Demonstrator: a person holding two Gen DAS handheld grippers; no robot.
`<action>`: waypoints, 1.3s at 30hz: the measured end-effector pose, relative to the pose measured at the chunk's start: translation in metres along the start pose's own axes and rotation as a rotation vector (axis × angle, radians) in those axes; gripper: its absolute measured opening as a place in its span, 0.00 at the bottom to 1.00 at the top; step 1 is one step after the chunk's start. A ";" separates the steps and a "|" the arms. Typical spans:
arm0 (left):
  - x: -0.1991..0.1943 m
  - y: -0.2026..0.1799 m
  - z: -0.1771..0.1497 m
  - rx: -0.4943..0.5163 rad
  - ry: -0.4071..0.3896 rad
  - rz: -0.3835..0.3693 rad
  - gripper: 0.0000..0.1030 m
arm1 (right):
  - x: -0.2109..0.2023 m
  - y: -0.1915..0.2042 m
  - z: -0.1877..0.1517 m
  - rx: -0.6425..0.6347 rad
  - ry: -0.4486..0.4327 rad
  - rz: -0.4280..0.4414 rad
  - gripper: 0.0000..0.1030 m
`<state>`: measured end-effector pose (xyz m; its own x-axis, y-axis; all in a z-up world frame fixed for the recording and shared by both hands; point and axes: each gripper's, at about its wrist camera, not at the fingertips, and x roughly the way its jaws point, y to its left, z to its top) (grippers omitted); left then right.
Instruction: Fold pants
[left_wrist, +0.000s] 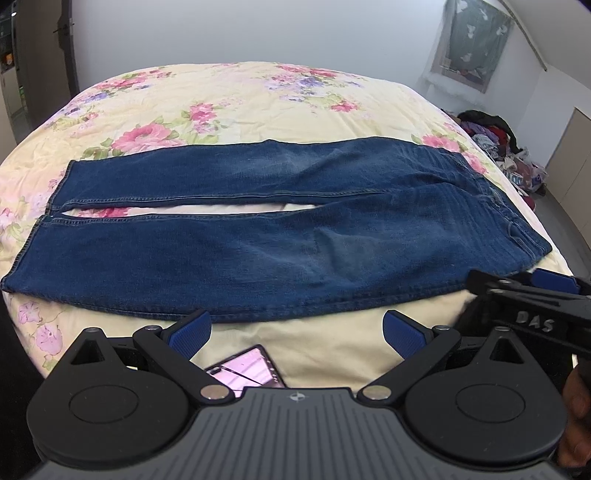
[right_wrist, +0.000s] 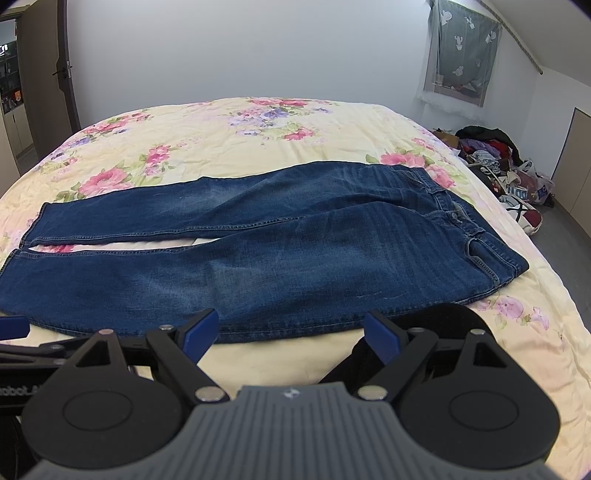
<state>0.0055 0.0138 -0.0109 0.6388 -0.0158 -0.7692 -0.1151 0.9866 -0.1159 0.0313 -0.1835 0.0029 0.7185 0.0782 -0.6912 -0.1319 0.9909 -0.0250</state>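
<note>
On the bed (left_wrist: 229, 99), unfolded jeans (left_wrist: 258, 240) lie flat.

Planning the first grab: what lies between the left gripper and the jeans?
In the left wrist view, only bare bedspread separates the open left gripper from the jeans. A phone lies beneath the gripper.

In the left wrist view, the dark-cased phone with a pink-lit screen (left_wrist: 246, 373) lies half hidden behind the near grey gripper body. The far-right heap of mixed coloured clothes (right_wrist: 498, 162) is too small to sort into garments. The blue denim jeans' (right_wrist: 258, 251) near-left hem runs off the right wrist picture's edge.
</note>
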 end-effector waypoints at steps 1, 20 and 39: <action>0.002 0.008 0.002 -0.020 -0.001 0.011 1.00 | 0.005 -0.006 0.002 0.003 0.001 -0.001 0.80; 0.100 0.235 -0.022 -0.898 0.118 -0.025 1.00 | 0.131 -0.294 0.021 0.655 0.052 0.011 0.79; 0.126 0.304 -0.060 -1.328 -0.146 -0.186 0.93 | 0.230 -0.380 -0.056 1.243 0.021 0.184 0.47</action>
<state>0.0056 0.3017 -0.1801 0.7901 -0.0322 -0.6122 -0.6093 0.0686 -0.7900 0.2080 -0.5483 -0.1870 0.7453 0.2358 -0.6237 0.5110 0.3988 0.7614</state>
